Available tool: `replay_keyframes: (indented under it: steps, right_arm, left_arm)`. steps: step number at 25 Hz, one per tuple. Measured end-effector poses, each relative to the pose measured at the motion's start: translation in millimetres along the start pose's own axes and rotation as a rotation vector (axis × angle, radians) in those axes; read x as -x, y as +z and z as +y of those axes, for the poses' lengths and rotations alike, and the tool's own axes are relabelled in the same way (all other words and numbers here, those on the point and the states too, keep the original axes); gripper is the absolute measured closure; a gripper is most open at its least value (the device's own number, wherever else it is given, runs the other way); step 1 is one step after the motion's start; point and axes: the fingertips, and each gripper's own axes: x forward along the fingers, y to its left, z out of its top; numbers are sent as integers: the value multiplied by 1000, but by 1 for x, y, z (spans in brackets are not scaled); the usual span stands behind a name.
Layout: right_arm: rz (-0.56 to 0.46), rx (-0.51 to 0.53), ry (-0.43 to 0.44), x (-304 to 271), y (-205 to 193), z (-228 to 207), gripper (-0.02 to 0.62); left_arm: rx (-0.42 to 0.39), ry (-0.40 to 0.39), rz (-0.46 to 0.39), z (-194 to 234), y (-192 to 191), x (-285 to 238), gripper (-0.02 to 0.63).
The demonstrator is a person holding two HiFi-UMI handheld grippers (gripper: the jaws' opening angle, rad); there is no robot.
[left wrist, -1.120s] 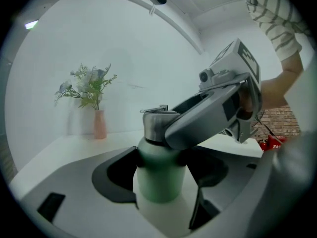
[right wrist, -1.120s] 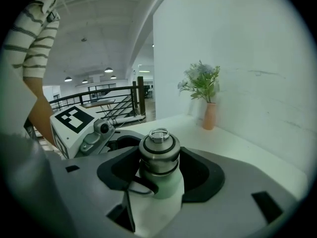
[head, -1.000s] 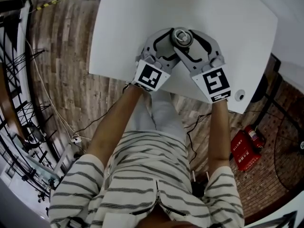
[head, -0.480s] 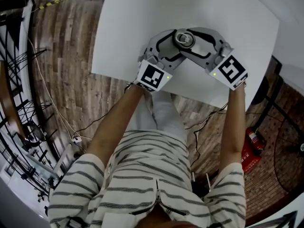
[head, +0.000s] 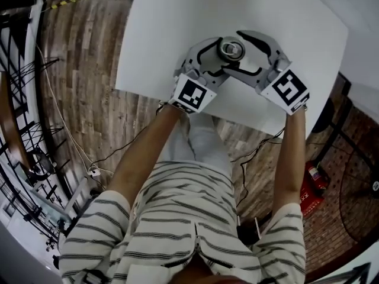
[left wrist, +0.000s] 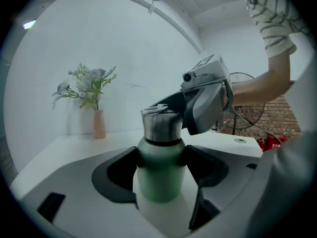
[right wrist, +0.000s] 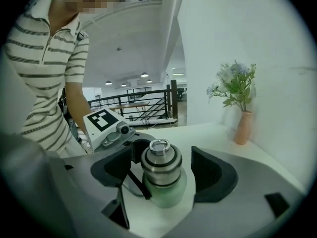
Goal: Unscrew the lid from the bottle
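A green bottle [left wrist: 157,182] stands upright on the white table [head: 177,28], close to its near edge. The left gripper [left wrist: 161,157] is clamped on the bottle's green body, with both jaws pressed against its sides. The right gripper [right wrist: 162,166] reaches in from the right at the steel lid [right wrist: 159,155], which sits on the bottle. Its jaws are opening, with the lid between them and a clear gap on one side.

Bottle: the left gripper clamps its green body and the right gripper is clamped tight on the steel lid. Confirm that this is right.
Not right. The right gripper is not clamped on the steel lid: its jaws are opening, and the lid stands between them with a gap showing, as the right gripper view shows. The left gripper does clamp the bottle by its green body.
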Motion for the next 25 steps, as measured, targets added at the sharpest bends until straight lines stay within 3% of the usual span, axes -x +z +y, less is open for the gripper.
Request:
replay_keyframes:
  steps: [3,8,14,18,25]
  right_arm:
    - [-26,-35,-134,1,8,-5,222]
    - [-131,-227,-396,5,8,-16,252]
    - [-110,-356,-645,9,-1,-11,267]
    - [-98,-398,-721,5,0,-9,272]
    - [-92,-431,-807,4,-5,-12,348]
  left_arm:
    - [3,2,2,-1,0,1,291]
    - [5,16,5,1,-5,0,291]
    - [11,21,3,0,-2,1,291]
    - [9,27,0,-1,-2,1,291]
    - [16,27,0,1,-3,2,291]
